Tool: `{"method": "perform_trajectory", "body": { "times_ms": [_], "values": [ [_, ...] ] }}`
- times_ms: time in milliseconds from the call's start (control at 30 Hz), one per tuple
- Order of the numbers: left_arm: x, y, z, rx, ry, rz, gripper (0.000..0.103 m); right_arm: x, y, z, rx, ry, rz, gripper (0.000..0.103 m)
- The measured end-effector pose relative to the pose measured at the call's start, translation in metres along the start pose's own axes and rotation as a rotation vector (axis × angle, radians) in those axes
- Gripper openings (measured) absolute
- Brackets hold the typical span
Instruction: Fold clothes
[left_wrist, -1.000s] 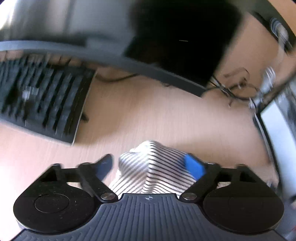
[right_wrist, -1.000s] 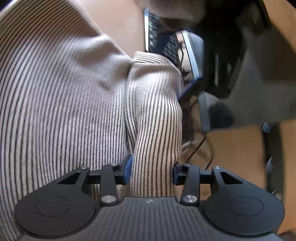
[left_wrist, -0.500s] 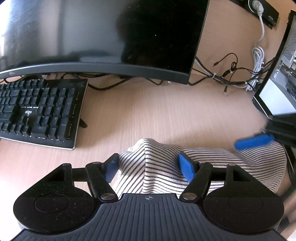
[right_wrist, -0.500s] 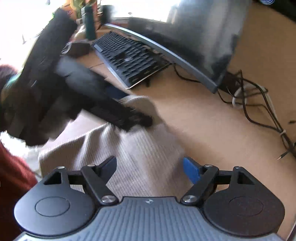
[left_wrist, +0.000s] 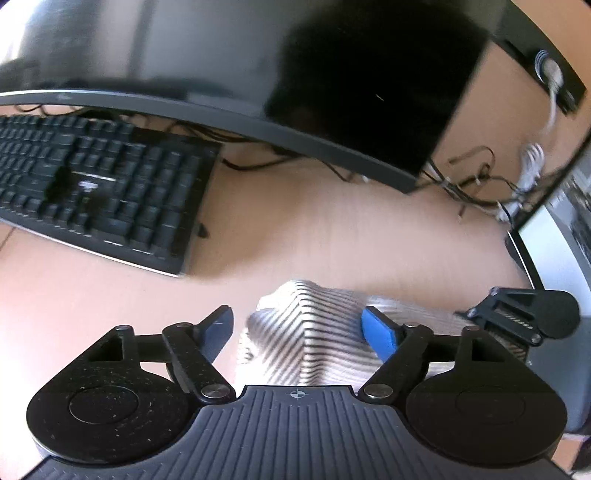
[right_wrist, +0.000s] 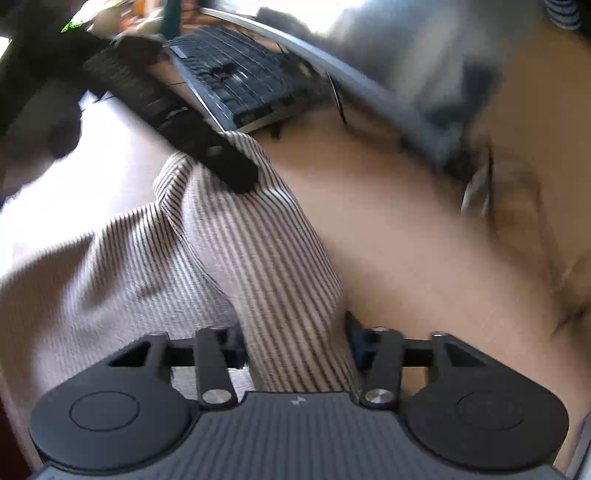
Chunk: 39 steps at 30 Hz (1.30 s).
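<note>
A striped ribbed knit garment (right_wrist: 236, 258), cream with thin dark lines, lies bunched on the pale wood-grain desk (left_wrist: 351, 236), peaked in a soft ridge. The left gripper (left_wrist: 299, 328) stands wide, its blue-padded fingers either side of that ridge; the right gripper (right_wrist: 293, 334) is clamped narrow on a thick fold. Beyond lie a black keyboard (left_wrist: 103, 199), a curved monitor (left_wrist: 295, 74) and tangled cables (left_wrist: 476, 181).

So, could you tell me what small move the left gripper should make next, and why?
Probably close the left gripper on the raised fold of the striped garment: its fingers stand apart on either side of that ridge, while the right gripper seems already shut on the garment's other end above the desk.
</note>
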<state>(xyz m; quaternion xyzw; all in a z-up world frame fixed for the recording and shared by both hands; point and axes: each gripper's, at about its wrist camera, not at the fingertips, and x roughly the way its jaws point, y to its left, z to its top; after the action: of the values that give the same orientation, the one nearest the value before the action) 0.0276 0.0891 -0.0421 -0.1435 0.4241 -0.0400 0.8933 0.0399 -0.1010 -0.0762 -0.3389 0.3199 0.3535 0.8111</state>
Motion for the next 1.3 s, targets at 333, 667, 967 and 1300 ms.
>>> {"method": "perform_trajectory", "body": {
  "times_ms": [333,667,967,1300],
  "values": [
    [0.003,0.015,0.022,-0.179,0.020,-0.099,0.094,0.011,0.057,-0.045,-0.619,-0.149,-0.349,0.039],
    [0.035,-0.026,0.004,0.018,0.079,-0.029,0.073,-0.033,0.007,-0.008,-0.086,-0.022,-0.013,0.062],
    [0.021,-0.015,-0.016,0.061,0.064,-0.067,0.075,-0.029,-0.088,0.005,0.279,0.065,0.267,0.078],
    [-0.004,0.020,-0.014,-0.041,0.074,-0.171,0.089,0.002,-0.059,-0.002,0.348,0.113,0.391,0.074]
  ]
}}
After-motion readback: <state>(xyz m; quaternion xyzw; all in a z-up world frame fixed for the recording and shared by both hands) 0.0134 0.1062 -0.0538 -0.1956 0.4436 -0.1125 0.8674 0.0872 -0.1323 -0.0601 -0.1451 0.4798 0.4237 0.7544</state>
